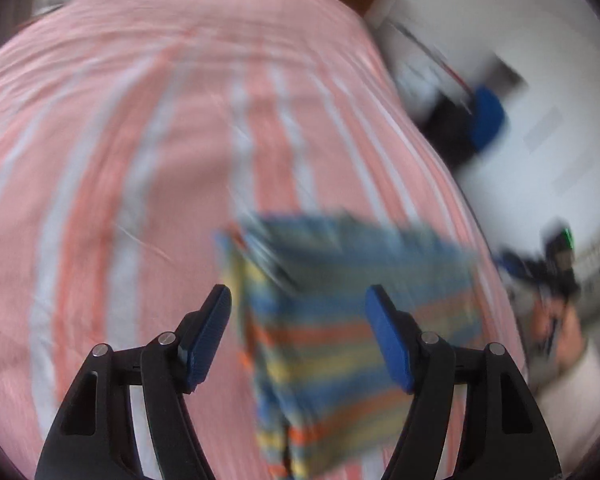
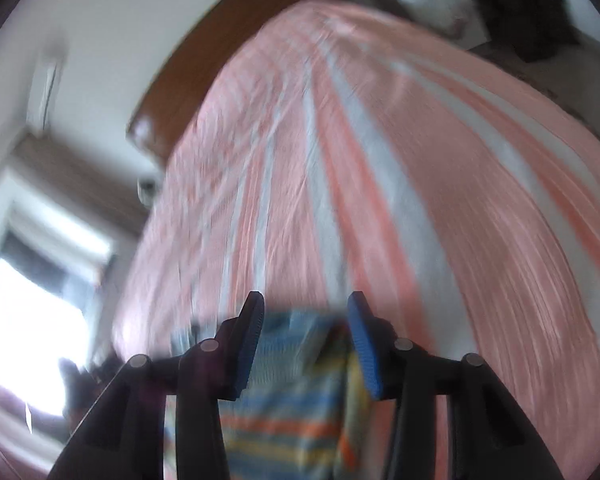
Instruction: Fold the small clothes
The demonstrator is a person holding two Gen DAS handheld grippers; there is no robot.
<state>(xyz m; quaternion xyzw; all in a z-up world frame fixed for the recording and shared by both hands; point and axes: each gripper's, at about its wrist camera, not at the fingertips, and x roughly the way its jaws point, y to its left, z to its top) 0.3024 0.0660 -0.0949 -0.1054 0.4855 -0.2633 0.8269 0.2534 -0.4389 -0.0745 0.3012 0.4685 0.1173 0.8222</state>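
A small striped garment (image 1: 340, 320), blue, yellow and orange, lies folded on the pink and white striped bedspread (image 1: 140, 160). My left gripper (image 1: 300, 300) is open and hovers over it, with the garment showing between the blue pads. In the right wrist view the same garment (image 2: 296, 392) lies below and between the fingers of my right gripper (image 2: 306, 306), which is open and holds nothing. Both views are blurred by motion.
The bedspread (image 2: 380, 180) fills most of both views. A wooden headboard (image 2: 204, 64) stands at the far end. A bright window (image 2: 28, 320) is at the left. Dark and blue items (image 1: 484, 116) sit off the bed's right side.
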